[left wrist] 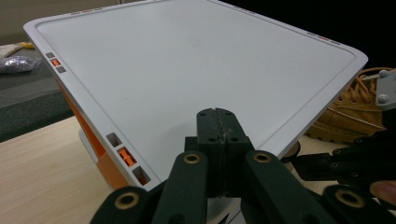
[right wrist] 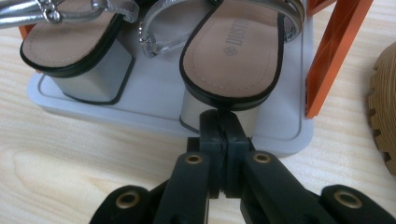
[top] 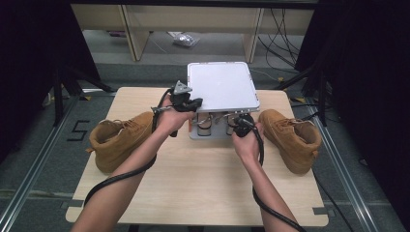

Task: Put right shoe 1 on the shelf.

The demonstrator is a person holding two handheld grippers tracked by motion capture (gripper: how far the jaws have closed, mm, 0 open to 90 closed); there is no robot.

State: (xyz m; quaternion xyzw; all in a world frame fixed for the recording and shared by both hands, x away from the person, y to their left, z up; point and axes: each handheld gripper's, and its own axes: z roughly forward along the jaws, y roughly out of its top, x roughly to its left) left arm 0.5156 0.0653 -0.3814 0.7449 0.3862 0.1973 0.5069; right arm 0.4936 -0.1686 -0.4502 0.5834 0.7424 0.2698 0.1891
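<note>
A small shoe rack stands at the table's far middle, with a white top shelf (top: 222, 87) (left wrist: 187, 70) on orange posts (right wrist: 334, 51). Two silver block-heel sandals (right wrist: 70, 44) (right wrist: 233, 51) sit side by side on its grey lower tray (right wrist: 159, 100). My left gripper (top: 196, 103) (left wrist: 217, 114) is shut and empty, its tips over the front left part of the top shelf. My right gripper (top: 241, 118) (right wrist: 219, 116) is shut and empty, pointing at the heel of the right sandal; whether it touches the heel is unclear.
A tan lace-up boot (top: 121, 137) lies on the table left of the rack, and a second one (top: 290, 137) (right wrist: 385, 107) lies on the right. The wooden table (top: 203, 183) stretches toward the person. Desk legs and cables are on the floor behind.
</note>
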